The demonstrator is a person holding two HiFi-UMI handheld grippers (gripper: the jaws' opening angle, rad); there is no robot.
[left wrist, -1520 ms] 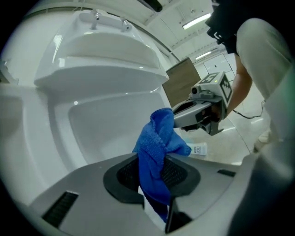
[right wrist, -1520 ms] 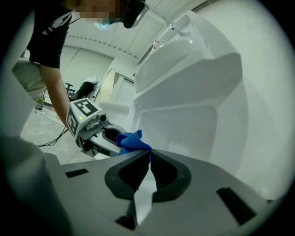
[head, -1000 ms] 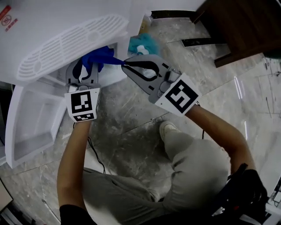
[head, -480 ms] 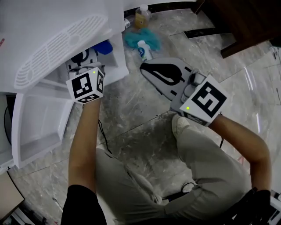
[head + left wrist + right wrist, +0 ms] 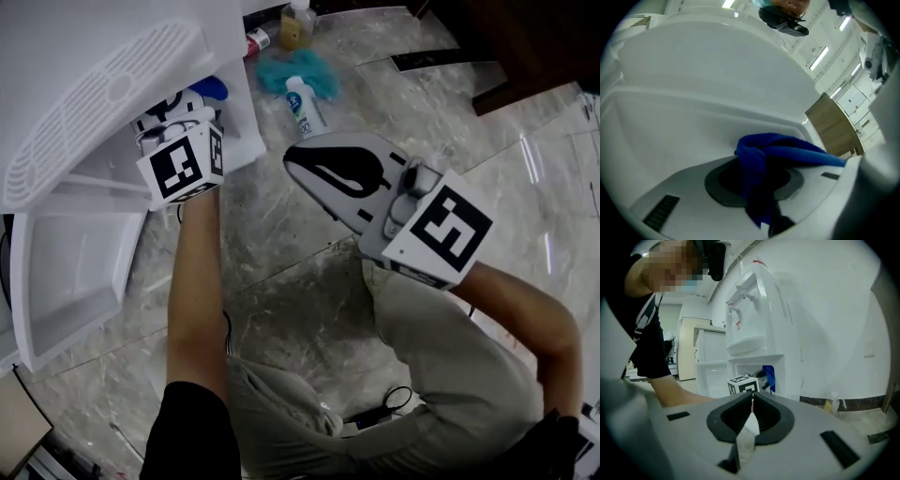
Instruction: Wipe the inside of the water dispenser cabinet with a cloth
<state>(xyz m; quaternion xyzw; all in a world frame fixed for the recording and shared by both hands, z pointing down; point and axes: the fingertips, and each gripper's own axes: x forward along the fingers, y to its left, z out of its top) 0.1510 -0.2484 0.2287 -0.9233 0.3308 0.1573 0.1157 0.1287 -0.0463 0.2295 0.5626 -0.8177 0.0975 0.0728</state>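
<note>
Water dispenser [image 5: 94, 56], white, filled the upper left of the head view, and its cabinet door [image 5: 75, 272] stood open at lower left. Right gripper [image 5: 302, 165] hung at centre frame over the marble floor [image 5: 281, 309], jaws pressed together and empty. Left gripper [image 5: 183, 105] sat at the cabinet opening, jaws clamped on a bunched blue cloth [image 5: 761, 154]. White bottle [image 5: 302, 105] lay on a teal rag [image 5: 326, 80], top centre.
</note>
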